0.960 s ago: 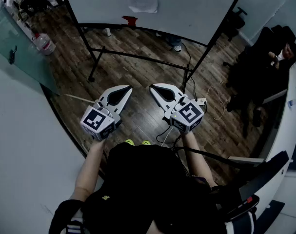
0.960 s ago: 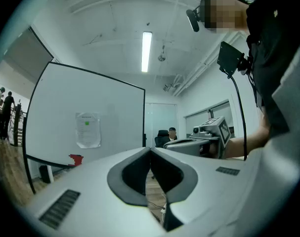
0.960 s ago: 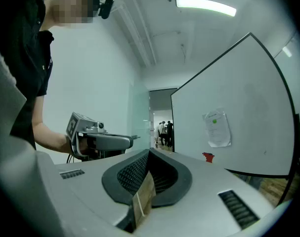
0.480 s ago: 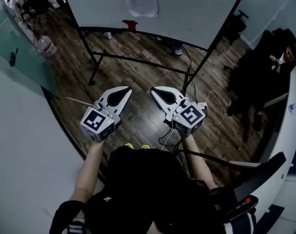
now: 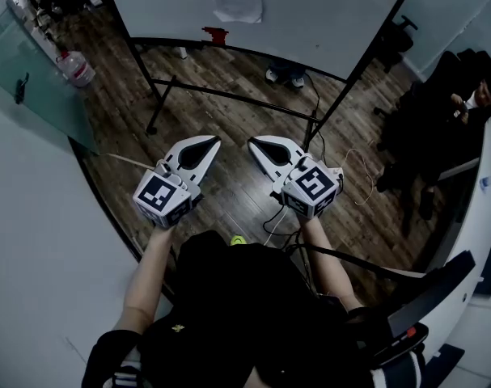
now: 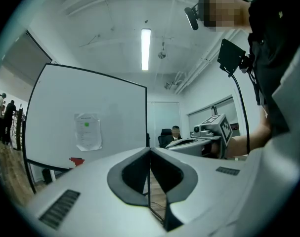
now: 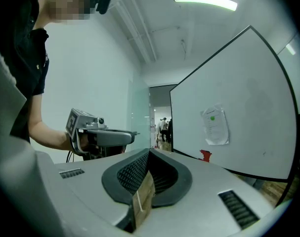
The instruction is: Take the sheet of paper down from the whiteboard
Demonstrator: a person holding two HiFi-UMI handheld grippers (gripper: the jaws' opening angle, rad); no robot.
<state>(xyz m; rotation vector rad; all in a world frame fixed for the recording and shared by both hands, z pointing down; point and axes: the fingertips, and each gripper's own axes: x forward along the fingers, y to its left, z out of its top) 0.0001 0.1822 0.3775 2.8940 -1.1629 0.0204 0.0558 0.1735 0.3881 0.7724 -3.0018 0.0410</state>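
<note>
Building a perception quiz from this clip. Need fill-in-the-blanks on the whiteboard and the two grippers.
The sheet of paper on the whiteboard bears a ___ dot near its top.
The small object at the whiteboard's bottom edge is ___.
The left gripper and the right gripper, both well short of the whiteboard, have their jaws ___.
Missing words: green; red; shut.
</note>
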